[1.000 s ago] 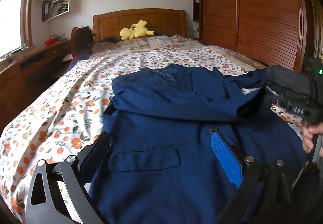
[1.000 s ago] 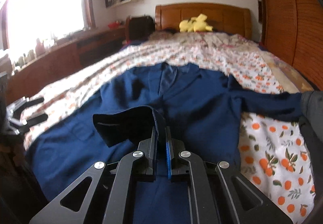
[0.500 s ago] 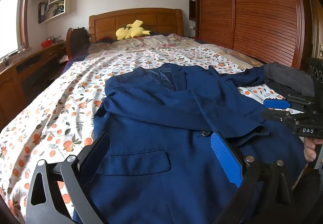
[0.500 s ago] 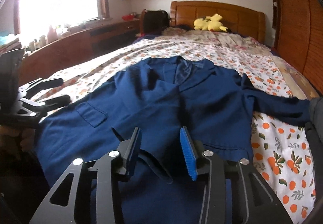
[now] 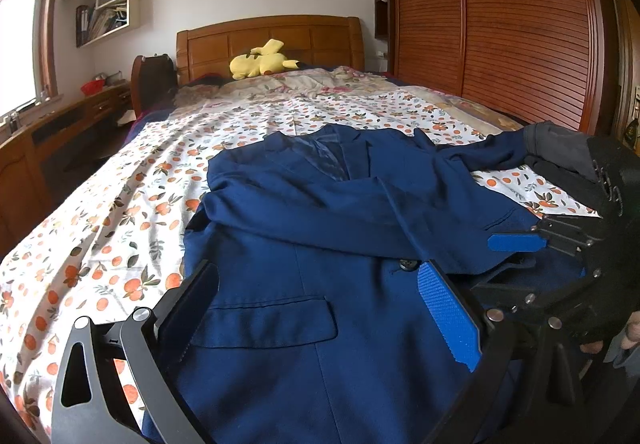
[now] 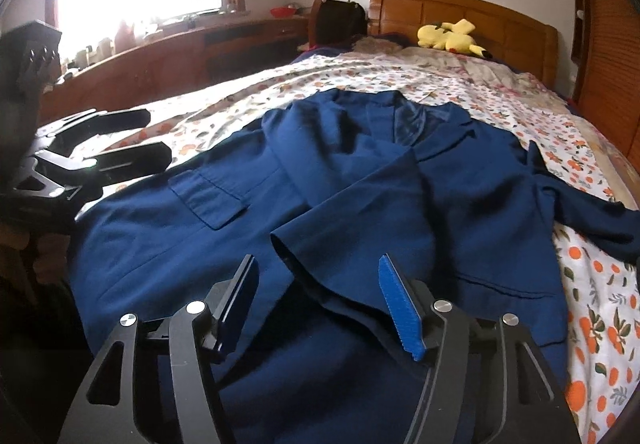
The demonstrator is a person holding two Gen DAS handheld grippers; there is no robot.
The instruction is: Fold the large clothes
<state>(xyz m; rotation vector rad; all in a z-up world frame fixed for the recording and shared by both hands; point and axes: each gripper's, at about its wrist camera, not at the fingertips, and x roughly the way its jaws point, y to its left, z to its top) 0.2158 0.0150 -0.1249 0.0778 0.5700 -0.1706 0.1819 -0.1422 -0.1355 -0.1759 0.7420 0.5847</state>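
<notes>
A dark blue suit jacket [image 5: 320,228] lies face up on the bed, collar toward the headboard; it also shows in the right wrist view [image 6: 360,184]. One sleeve [image 6: 344,212] is folded across its chest, the cuff lying loose just ahead of my right gripper [image 6: 316,296]. The other sleeve [image 6: 580,212] trails off to the right. My left gripper [image 5: 320,296] hovers open and empty over the lower hem near a flap pocket [image 5: 264,320]. My right gripper is open and empty. It also shows at the right of the left wrist view [image 5: 520,244].
The bed has a white sheet with orange fruit print [image 5: 100,228]. A yellow plush toy [image 5: 260,62] lies by the wooden headboard [image 5: 268,40]. A slatted wooden wardrobe [image 5: 500,24] stands on the right, a long wooden desk [image 6: 200,48] under the window on the left. A dark garment [image 5: 560,148] lies at the bed's right edge.
My right gripper opened and let go of the sleeve cuff, which now lies folded across the jacket's chest. The jaws then opened wider. My left gripper stayed open over the hem.
</notes>
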